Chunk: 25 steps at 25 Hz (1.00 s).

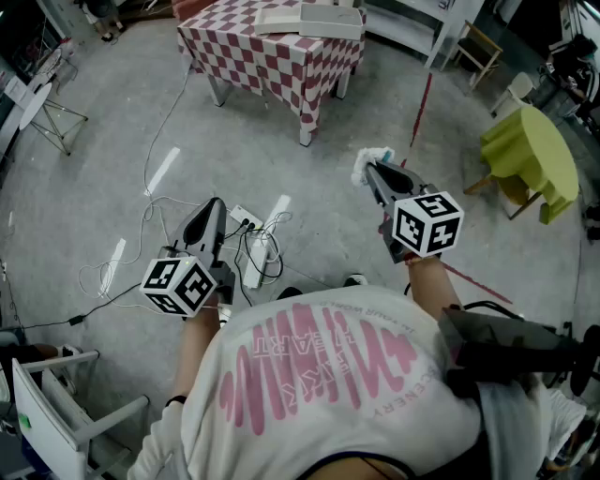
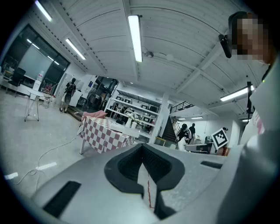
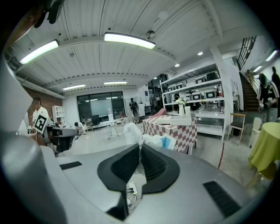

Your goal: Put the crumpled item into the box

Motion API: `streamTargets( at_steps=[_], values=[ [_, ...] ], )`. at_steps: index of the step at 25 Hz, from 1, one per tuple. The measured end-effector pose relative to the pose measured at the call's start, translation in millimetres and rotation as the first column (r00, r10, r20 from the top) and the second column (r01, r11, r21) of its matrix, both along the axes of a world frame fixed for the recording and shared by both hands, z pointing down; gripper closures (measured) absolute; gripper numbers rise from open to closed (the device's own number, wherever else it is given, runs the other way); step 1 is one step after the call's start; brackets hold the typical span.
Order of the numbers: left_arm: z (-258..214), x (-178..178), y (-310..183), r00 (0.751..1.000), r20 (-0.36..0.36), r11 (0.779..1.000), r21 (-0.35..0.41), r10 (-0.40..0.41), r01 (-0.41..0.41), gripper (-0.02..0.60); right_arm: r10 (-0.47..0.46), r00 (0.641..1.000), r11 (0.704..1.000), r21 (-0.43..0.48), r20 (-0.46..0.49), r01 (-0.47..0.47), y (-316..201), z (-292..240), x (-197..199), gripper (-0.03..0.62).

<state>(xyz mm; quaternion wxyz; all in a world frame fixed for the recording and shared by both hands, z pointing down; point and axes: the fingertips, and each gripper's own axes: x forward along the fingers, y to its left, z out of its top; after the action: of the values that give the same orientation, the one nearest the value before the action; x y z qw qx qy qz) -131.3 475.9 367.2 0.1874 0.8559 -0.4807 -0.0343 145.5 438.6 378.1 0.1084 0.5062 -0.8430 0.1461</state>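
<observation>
The grey concrete floor spreads smooth and dull beneath both claws, crossed by pale tape marks. Ahead of the claws and well apart from them stands a bench draped in a red-and-white checked cloth that hangs in soft folds. On its top lies a flat pale box, broad, shallow and hard-edged. To the right of the right claw, well apart, a yellow-green cloth falls in loose pleats over a round top.

The right claw is held out forward at arm's length, its grey tapered jaws pointing towards the bench and its black-and-white marker cube near the wrist. In the right gripper view the right claw has its ribbed black pads pressed together on the crumpled white item. The crumpled white item is thin and wrinkled with a light blue patch, and it bunches out past the jaw tips.

The left claw is held lower and nearer the body, aimed forward over the floor. In the left gripper view the left claw has its jaw tips closed together with nothing between them.

Just right of the left claw, down on the floor, lies a white power strip among thin looping cables.
</observation>
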Motion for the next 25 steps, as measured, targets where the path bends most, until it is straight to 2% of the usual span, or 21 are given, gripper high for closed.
streamTargets(
  at_steps=[11, 17, 25],
  values=[
    [2, -8, 1, 1.000, -0.015, 1.000, 0.008, -0.003, 0.003, 0.574, -0.007, 1.000, 1.000, -0.007, -0.010, 0.007, 1, 8, -8, 0.579],
    [14, -5, -5, 0.999, -0.036, 1.000, -0.027, 0.005, -0.006, 0.574, -0.003, 1.000, 0.999, -0.040, -0.011, 0.003, -8, 20, -5, 0.579],
    [15, -4, -56, 0.999, -0.050, 1.000, -0.021, -0.012, 0.011, 0.574, -0.017, 0.999, 0.999, -0.045, 0.033, 0.018, -66, 28, -2, 0.579]
  ],
)
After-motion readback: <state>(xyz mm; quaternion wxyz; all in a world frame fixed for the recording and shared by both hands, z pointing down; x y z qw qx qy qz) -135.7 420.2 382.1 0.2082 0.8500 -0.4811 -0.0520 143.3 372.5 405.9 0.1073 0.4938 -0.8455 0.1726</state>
